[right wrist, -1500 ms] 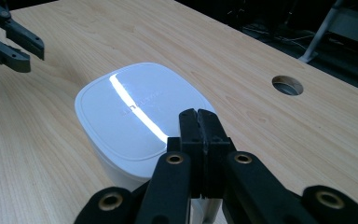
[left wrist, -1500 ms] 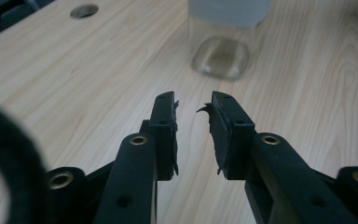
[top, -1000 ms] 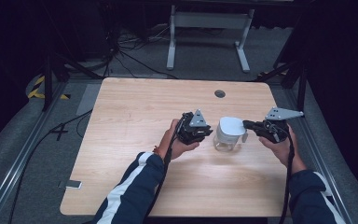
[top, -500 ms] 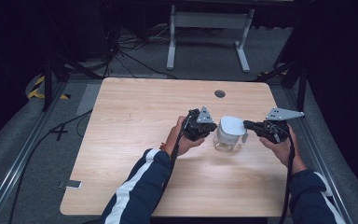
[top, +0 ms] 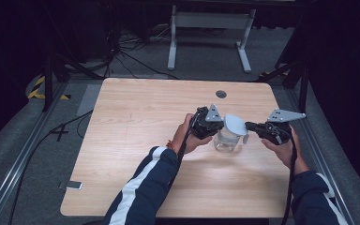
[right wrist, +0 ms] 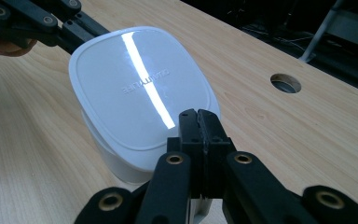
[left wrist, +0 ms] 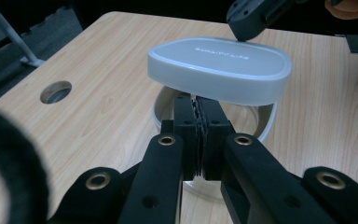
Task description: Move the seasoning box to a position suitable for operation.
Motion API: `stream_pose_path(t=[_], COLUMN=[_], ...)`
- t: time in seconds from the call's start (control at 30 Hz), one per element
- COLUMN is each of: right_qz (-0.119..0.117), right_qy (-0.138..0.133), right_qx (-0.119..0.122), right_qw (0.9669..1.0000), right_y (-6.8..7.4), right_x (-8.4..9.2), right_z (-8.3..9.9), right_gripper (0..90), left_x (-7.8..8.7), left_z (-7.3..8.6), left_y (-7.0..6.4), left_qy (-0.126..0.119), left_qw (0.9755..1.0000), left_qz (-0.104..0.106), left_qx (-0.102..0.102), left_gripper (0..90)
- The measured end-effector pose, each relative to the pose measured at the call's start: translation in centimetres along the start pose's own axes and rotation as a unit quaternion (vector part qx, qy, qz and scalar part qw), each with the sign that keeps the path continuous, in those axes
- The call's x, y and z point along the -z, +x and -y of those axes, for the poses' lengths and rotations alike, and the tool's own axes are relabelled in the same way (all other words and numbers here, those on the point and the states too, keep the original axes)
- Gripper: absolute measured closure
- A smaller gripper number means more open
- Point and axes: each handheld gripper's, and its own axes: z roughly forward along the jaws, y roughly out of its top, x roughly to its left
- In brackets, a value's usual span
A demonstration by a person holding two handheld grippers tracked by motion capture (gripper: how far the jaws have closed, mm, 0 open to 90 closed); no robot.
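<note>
Holding a gripper in each hand, I work at a clear container (top: 226, 139) that stands on the wooden desk (top: 136, 122), right of its middle and nearer its right edge than its left; my left gripper (top: 215, 127) has its jaws pressed together on the container's near rim, as the left gripper view shows, with the grey-white lid (left wrist: 220, 69) tilted just above them; my right gripper (top: 249, 126) comes in from the right edge side, its jaws clamped on the lid's edge, the lid lifted askew off the container; in the right gripper view the lid's glossy top carries faint raised lettering I cannot read; a round cable hole (top: 221, 93) sits near the desk's far edge; a small dark object (top: 73, 185) lies at the near left corner.
</note>
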Motion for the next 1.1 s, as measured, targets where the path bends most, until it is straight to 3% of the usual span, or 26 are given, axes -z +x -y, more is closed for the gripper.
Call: stream_pose_path(t=[0.4,0.57,0.9,0.93,1.1], right_qz=[0.004,0.004,0.008,0.007,0.005], right_qy=[0.01,0.017,0.024,0.026,0.027], right_qx=[0.008,0.009,0.01,0.011,0.012], right_qw=[0.9999,0.9998,0.9996,0.9996,0.9995], right_y=[0.3,0.3,0.3,0.3,0.5], right_x=[0.2,0.9,2.1,2.2,2.3], right_z=[0.1,0.6,1.6,1.7,1.8], right_gripper=[90.0,90.0,90.0,90.0,90.0], left_x=[0.3,0.0,-0.8,-1.0,-1.3], left_z=[-1.9,-3.4,-5.0,-5.3,-5.8], left_y=[-0.2,-0.7,-2.0,-2.0,-2.4], left_qy=[-0.012,-0.014,-0.016,-0.016,-0.014], left_qw=[0.9999,0.9996,0.9993,0.9989,0.9989], left_qz=[-0.011,-0.005,0.006,0.005,0.01], left_qx=[-0.007,-0.023,-0.033,-0.043,-0.044], left_gripper=[87.2,86.7,86.2,86.1,85.7])
